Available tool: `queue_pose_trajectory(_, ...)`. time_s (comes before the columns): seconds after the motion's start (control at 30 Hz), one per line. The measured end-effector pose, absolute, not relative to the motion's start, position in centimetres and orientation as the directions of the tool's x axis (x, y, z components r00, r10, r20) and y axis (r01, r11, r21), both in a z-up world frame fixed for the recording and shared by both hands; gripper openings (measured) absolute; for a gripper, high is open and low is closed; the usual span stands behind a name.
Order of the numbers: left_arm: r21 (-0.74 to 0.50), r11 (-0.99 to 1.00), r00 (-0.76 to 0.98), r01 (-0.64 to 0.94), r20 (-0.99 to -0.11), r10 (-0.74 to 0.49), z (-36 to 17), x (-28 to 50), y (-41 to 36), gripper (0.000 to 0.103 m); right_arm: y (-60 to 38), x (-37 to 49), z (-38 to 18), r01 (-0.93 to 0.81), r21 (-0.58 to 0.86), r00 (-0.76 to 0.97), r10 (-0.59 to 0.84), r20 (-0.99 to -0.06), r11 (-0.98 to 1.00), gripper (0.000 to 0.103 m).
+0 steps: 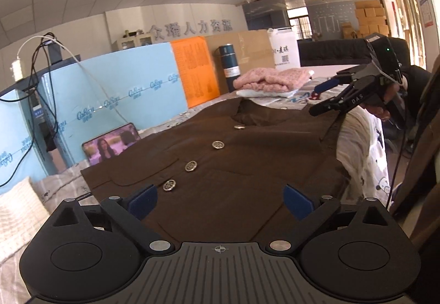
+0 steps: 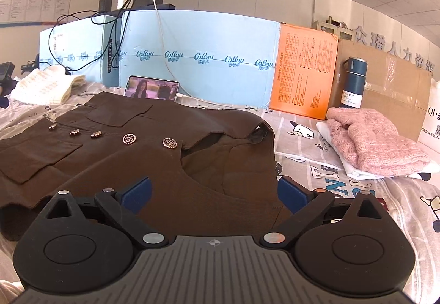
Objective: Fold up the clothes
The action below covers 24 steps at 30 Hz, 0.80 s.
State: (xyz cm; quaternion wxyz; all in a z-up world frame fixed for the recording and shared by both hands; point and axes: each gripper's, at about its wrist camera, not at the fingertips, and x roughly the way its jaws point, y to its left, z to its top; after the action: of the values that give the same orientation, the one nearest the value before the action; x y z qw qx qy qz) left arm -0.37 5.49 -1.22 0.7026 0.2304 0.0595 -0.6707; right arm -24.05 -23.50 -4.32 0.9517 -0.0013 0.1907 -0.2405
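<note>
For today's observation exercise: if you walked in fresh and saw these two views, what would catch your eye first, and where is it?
A brown jacket with a row of metal buttons lies spread across the patterned bedsheet, filling the middle of both views. Both open claws, left claw and right claw, hover over its near edge. Beyond it, a folded pink sweater sits to the right, and a lit phone leans against the blue boards.
</note>
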Motion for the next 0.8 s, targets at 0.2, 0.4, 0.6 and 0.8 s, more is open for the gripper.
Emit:
queue_pose_trajectory(0.2, 0.312, -0.13, 0.047, 0.941, -0.501, -0.864, -2.8, -3.2, 5.2, 0.1, -21.1, -26.7, -4.6, 0.334, -0.164, 0.837, -0.372, -0.401, 0.928, 0.1)
queue_pose_trajectory(0.4, 0.418, -0.142, 0.142, 0.897, -0.579, -0.803, -4.9, -4.3, 4.0, 0.1, -19.6, -26.1, -5.5, 0.237, -0.255, 0.818, -0.334, -0.468, 0.937, 0.1)
queue_pose_trajectory(0.6, 0.417, -0.064, 0.186, 0.907, -0.53, -0.827, -4.7, -3.7, 4.1, 0.1, -18.9, -23.7, -6.2, 0.149, -0.292, 0.82, -0.283, -0.497, 0.945, 0.1)
queue_pose_trajectory(0.8, 0.409, 0.034, 0.222, 0.912, -0.423, -0.878, -3.4, -2.2, 4.7, 0.1, -18.2, -21.1, -6.1, 0.079, -0.298, 0.844, -0.223, -0.488, 0.951, 0.1)
